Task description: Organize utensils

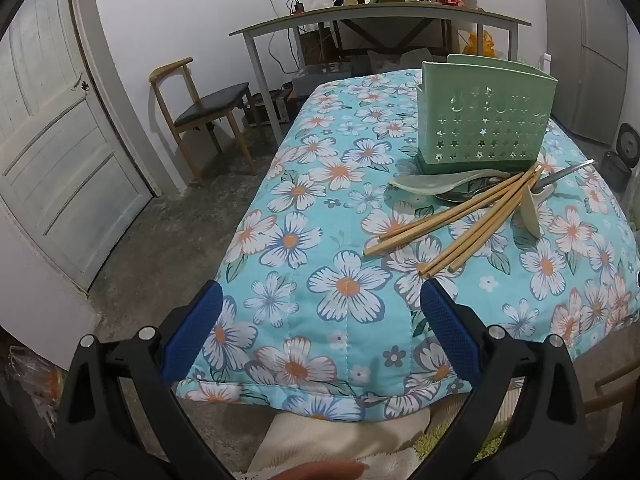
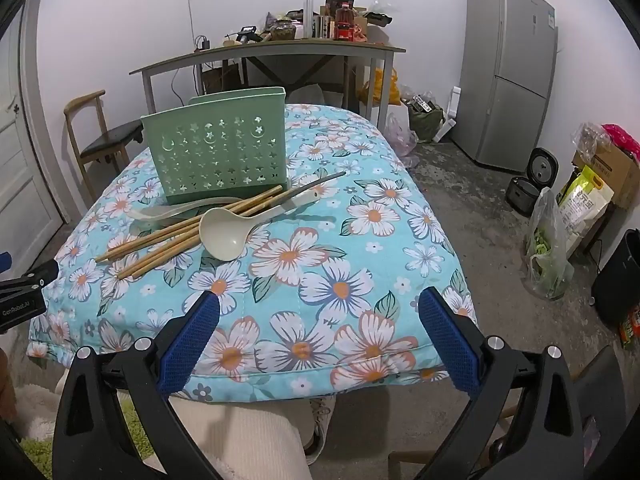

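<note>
A green perforated utensil holder [image 1: 486,120] [image 2: 218,154] stands upright on the floral tablecloth [image 1: 304,248] [image 2: 340,264]. In front of it lie several wooden chopsticks [image 1: 452,222] [image 2: 172,240], a cream ladle [image 2: 224,236] [image 1: 530,210], a pale spoon [image 1: 432,182] [image 2: 160,212] and a metal utensil [image 1: 568,172] [image 2: 320,184], all in a loose pile. My left gripper [image 1: 320,296] is open and empty above the table's near edge. My right gripper [image 2: 320,304] is open and empty, short of the ladle.
A wooden chair [image 1: 200,116] [image 2: 100,136] and a cluttered side table [image 1: 380,20] [image 2: 272,48] stand behind. A door [image 1: 52,140] is at left. A fridge [image 2: 508,72], rice cookers [image 2: 528,188] and bags [image 2: 548,248] stand at right. My leg [image 2: 248,440] is below.
</note>
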Available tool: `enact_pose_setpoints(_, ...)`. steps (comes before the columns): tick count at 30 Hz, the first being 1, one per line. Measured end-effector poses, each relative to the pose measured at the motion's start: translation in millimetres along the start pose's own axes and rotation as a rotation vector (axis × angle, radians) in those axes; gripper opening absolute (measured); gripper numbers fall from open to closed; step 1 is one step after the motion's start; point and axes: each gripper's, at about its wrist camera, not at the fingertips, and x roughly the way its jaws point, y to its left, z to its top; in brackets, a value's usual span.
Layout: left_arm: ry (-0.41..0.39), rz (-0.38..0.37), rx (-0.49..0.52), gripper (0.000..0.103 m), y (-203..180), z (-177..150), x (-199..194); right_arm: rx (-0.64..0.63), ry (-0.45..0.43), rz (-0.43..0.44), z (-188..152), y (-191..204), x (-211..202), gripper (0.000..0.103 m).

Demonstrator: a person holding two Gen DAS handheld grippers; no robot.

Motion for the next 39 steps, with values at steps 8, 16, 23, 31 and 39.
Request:
enact_pose_setpoints(8,0.000,-0.001,0.002,0.096,-0.6,-0.2,-1.2,-0.002,0.004,-0.003,0.0,0.2,0.5,0.097)
enact_pose_setpoints(16,0.003,-0.002,0.002,0.096,-1.9,-1.7,0.1,-0.002,0.004,-0.001,-0.2,0.1,0.6,0.097)
enact_pose_setpoints(23,0.005,-0.003,0.002,0.096,-1.9,-1.5,-0.2,-0.002,0.003,-0.001,-0.3,0.3,0.6,0.097)
enact_pose_setpoints(31,0.008,-0.003,0.002,0.096,-2.9,-2.2,1.0,-0.002,0.002,-0.002,-0.3,0.4,0.5,0.097)
enact_pose_setpoints(39,0.010,-0.003,0.003,0.096,-2.7,-2.0,1.6,-0.003,0.002,-0.002,-0.2,0.3,0.8,0.097)
